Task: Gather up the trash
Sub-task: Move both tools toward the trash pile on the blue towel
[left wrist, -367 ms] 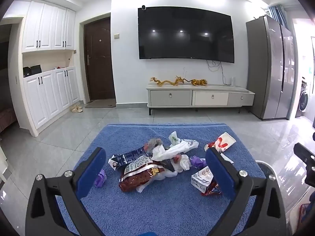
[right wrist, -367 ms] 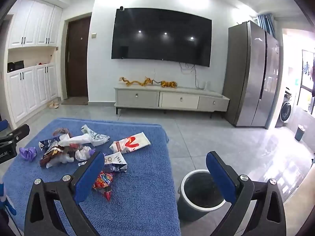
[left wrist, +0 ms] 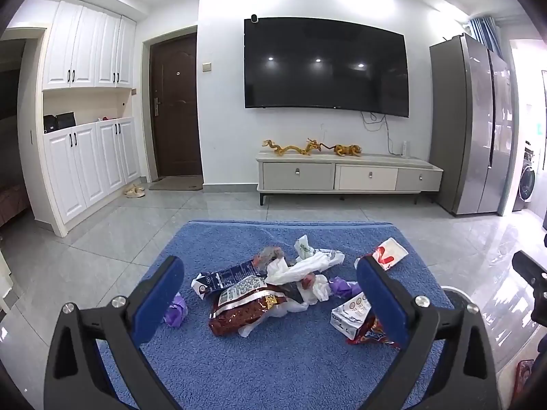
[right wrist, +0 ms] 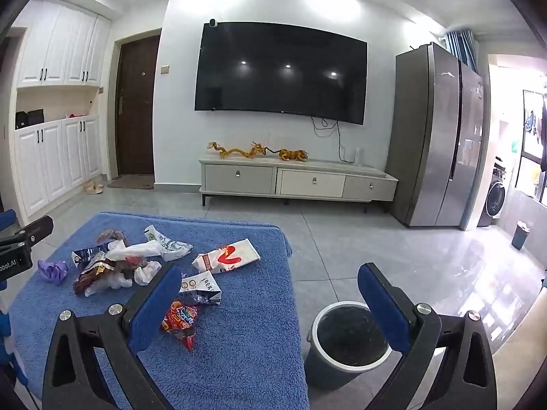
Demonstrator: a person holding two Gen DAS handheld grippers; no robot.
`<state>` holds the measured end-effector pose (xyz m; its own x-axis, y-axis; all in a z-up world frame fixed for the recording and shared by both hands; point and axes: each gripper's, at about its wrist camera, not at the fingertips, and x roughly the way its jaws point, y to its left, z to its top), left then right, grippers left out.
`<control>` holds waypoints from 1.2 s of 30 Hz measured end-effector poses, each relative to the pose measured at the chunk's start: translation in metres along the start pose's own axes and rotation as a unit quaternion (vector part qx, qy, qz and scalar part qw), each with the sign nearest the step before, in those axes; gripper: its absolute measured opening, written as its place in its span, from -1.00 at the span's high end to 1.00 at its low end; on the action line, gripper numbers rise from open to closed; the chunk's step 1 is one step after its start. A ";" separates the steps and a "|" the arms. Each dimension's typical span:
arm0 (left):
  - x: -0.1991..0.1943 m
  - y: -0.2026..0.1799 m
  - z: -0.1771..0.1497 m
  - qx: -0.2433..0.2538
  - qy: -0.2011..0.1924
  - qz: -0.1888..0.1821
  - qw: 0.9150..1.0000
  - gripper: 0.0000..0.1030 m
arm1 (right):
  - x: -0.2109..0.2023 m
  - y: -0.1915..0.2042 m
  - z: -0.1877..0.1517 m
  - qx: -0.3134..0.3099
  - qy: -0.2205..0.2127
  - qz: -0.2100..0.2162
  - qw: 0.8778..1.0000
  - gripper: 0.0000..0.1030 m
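Several pieces of trash lie on a blue towel-covered table (left wrist: 273,369): a dark red snack bag (left wrist: 239,311), white crumpled plastic (left wrist: 304,266), a purple wad (left wrist: 176,311), a white carton (left wrist: 348,314) and a white-and-red packet (left wrist: 389,253). My left gripper (left wrist: 270,294) hovers open above the near side of the pile, nothing between its blue pads. My right gripper (right wrist: 270,300) is open too, over the table's right edge, with a red wrapper (right wrist: 179,321) by its left finger. A grey bin (right wrist: 345,345) stands on the floor beside the table.
Grey tiled floor surrounds the table. A TV cabinet (left wrist: 348,176) stands at the far wall under a wall TV, a grey fridge (left wrist: 471,130) at the right, white cupboards (left wrist: 89,157) at the left. A small second bin (right wrist: 519,235) stands far right.
Both views have shifted only slightly; the trash lies as before and both grippers stay open.
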<state>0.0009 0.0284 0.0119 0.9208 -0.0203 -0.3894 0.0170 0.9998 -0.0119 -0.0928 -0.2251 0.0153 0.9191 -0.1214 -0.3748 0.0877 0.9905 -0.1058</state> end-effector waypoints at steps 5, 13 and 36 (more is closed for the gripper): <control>-0.010 -0.023 -0.004 0.017 -0.002 0.006 1.000 -0.98 | 0.009 -0.004 0.000 -0.003 -0.004 -0.005 1.000 -1.00; -0.016 -0.022 -0.001 0.025 -0.014 0.016 0.999 -0.98 | 0.009 -0.005 0.003 0.000 -0.016 -0.013 1.000 -1.00; -0.036 -0.008 0.007 0.029 -0.044 0.023 0.998 -0.98 | -0.001 0.007 0.015 0.004 -0.005 0.023 1.000 -1.00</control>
<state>-0.0298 0.0215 0.0326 0.9517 0.0245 -0.3059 -0.0067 0.9982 0.0590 -0.0877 -0.2167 0.0289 0.9263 -0.0759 -0.3690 0.0488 0.9954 -0.0822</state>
